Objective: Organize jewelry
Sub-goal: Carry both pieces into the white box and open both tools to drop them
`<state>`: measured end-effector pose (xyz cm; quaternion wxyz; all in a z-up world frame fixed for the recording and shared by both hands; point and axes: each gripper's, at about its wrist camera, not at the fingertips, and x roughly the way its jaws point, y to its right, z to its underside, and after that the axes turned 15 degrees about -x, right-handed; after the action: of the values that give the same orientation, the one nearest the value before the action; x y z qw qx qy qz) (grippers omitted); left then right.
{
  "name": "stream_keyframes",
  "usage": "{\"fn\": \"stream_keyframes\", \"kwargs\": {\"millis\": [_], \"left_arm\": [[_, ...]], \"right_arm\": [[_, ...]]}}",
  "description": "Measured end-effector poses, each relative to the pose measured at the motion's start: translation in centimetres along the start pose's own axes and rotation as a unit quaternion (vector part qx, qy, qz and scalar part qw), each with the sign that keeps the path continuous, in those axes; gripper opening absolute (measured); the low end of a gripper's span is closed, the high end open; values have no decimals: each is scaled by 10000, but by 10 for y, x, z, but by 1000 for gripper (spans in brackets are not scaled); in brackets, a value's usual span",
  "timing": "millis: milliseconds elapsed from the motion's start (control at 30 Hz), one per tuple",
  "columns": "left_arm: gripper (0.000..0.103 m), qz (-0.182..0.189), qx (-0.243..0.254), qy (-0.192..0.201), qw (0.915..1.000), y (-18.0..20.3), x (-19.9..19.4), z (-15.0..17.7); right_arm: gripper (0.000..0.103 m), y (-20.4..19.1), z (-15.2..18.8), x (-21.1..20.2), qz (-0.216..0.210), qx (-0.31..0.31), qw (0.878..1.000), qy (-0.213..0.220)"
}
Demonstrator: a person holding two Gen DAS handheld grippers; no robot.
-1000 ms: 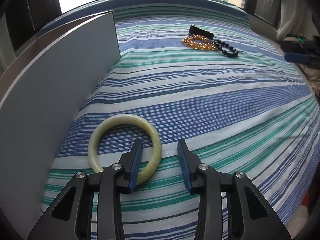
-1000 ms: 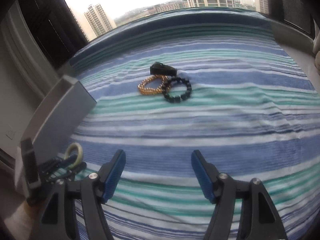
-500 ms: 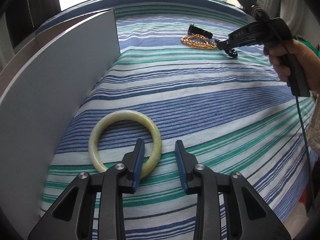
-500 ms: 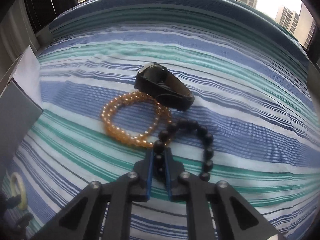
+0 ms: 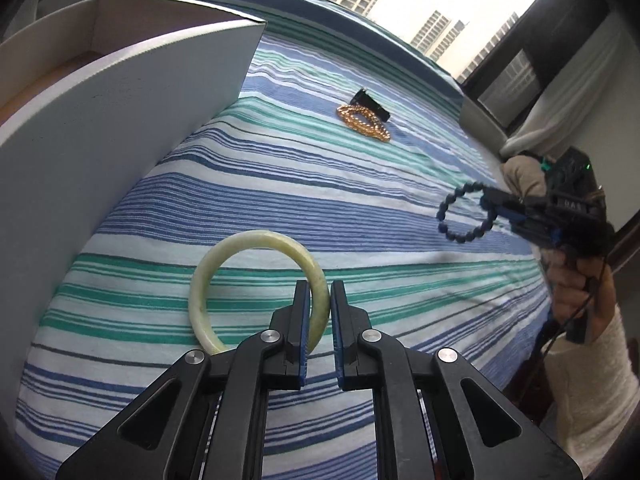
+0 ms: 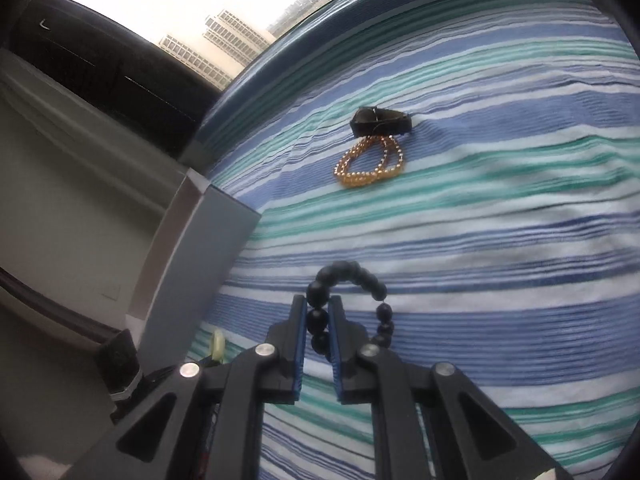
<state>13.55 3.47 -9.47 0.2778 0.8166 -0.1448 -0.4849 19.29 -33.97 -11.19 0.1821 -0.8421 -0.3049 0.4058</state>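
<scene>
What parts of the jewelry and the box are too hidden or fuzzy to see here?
- White box: left wrist view shows little of its inside; its own wall hides the rest.
- Jade bangle: in the right wrist view only a sliver shows behind the left gripper.
- Black strap: too small in both views to tell what it is.
- Black bead bracelet: some beads hide between the right gripper fingers.

A: How do the left tongs [image 5: 319, 294] stand?
B: Nearly closed, pads clamping the pale ring's rim, low and level.
A: And the right tongs [image 6: 318, 312]?
B: Pinched on dark beads, raised; the right hand [image 5: 580, 292] grips the handle, arm reaching in.
</scene>
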Motion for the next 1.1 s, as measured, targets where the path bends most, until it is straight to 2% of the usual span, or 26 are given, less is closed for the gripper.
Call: {"fn": "stream_keyframes", "kwargs": {"millis": [133,267,400,500,600,700,767,867,967,1100], "left_arm": [[8,397,-294,85,9987,0,-26,0],[8,790,-408,260,9957,4,-66,-2],[8,1005,-536,648,9914,0,-119,-13],[8,951,-611,1077,9877,-11,-170,-27],[8,620,-653,1544,9839,-27,-218,-43],[8,-105,-646,1992,9778,-48,-251,-53],[8,-628,-741,2067,9736,-68,-259,-58],[8,-1225,-939,1916,9693,-101,-251,-61],[8,-1524,-1135,1540,9696,-133,-226,-65],[8,-1782,-1285,1142,9689,-160,-198,-69]], "right_arm": [[11,-11,26,2,-320,174,9993,36],[11,-34,27,13,-29,-359,9991,-245],[11,-69,6,23,-148,-718,9969,-296],[11,-111,-23,31,-346,-1153,9926,-148],[11,-160,-55,43,-569,-1641,9848,51],[11,-211,-82,59,-833,-2078,9744,231],[11,-239,-95,72,-1091,-2222,9685,282],[11,-273,-105,101,-1405,-2383,9607,217],[11,-294,-111,136,-1500,-2444,9580,11],[11,-301,-122,182,-896,-2786,9559,-249]]}}
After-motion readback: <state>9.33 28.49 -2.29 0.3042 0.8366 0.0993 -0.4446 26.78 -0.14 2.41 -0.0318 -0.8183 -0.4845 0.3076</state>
